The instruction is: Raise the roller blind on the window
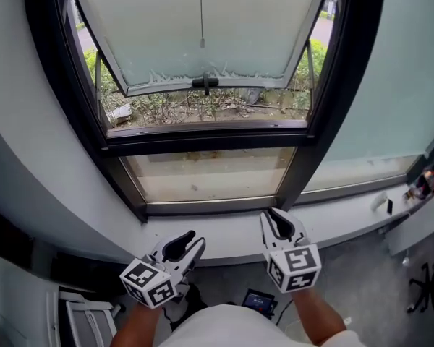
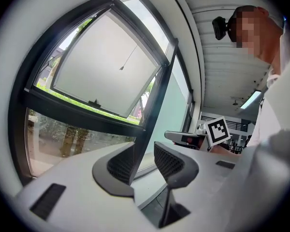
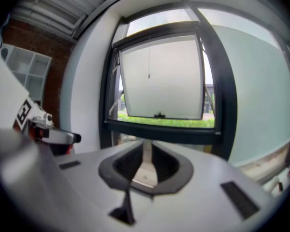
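The black-framed window [image 1: 334, 107] fills most of the head view. To its right is a wide frosted pane [image 1: 398, 85]. The upper opening holds a top-hung sash [image 1: 202, 20] with a pale, milky surface, tilted outward. Green shrubs [image 1: 166, 107] show below its lower edge. Under the crossbar sits a fixed lower pane [image 1: 210, 176]. A white sill [image 1: 231, 236] runs along the bottom of the frame.

The roller blind's fabric cannot be told apart from the milky sash. Only a thin pull cord [image 1: 201, 9] can be made out. It hangs straight down the middle of the upper opening and ends in a small weight [image 1: 202, 43], above the sash's black handle [image 1: 205, 83]. The cord is well apart from both claws.

Both claws are held low over the sill's near edge, side by side and pointing toward the window. The left claw [image 1: 191, 243] is tilted to the right. Its jaws stand clearly apart with nothing between them, and the dark window frame shows beyond the gap. The right claw [image 1: 278, 218] points nearly straight ahead. Its jaws are closer together but still parted by a narrow gap that holds nothing, and the sill shows through it. An office chair [image 1: 427, 288] stands on the floor at the far right.
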